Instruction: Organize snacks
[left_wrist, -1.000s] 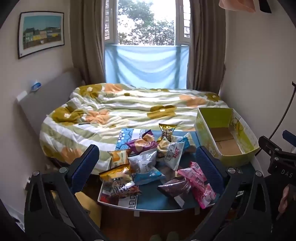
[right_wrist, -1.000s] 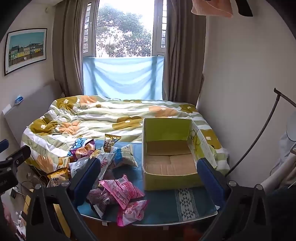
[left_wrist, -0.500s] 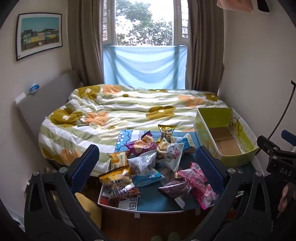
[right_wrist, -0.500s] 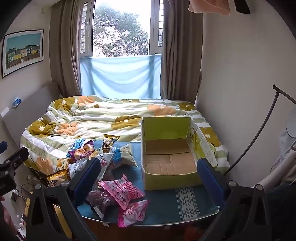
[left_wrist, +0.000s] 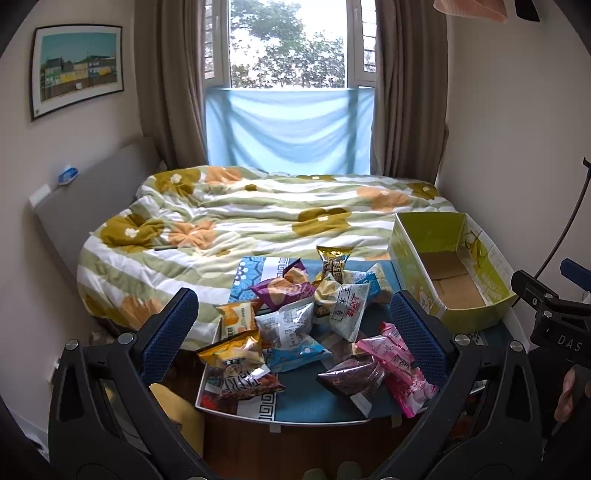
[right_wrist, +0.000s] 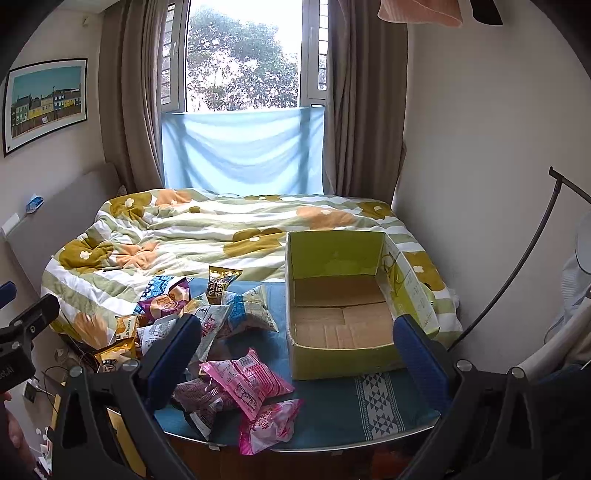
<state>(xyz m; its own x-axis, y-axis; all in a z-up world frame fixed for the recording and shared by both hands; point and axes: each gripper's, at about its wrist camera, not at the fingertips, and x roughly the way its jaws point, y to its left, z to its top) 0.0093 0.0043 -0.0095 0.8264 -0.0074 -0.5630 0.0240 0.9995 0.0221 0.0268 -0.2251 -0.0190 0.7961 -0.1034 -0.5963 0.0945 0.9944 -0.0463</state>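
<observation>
Several snack packets lie in a heap (left_wrist: 303, 325) on a low table with a blue cloth (left_wrist: 314, 402); the heap shows at the left in the right wrist view (right_wrist: 207, 332). Pink packets (right_wrist: 247, 380) lie nearest the front. An empty green cardboard box (right_wrist: 343, 295) stands open on the table's right side, also in the left wrist view (left_wrist: 450, 273). My left gripper (left_wrist: 293, 332) is open and empty, held above and before the heap. My right gripper (right_wrist: 295, 362) is open and empty, held before the box and the pink packets.
A bed with a flowered quilt (right_wrist: 229, 229) lies right behind the table. Walls close in on both sides. A thin black stand (right_wrist: 535, 251) leans at the right. The floor below the table front is wooden (left_wrist: 295, 450).
Both views have drifted slightly; the scene sits a little higher and nearer. No packet has moved and both grippers stay open.
</observation>
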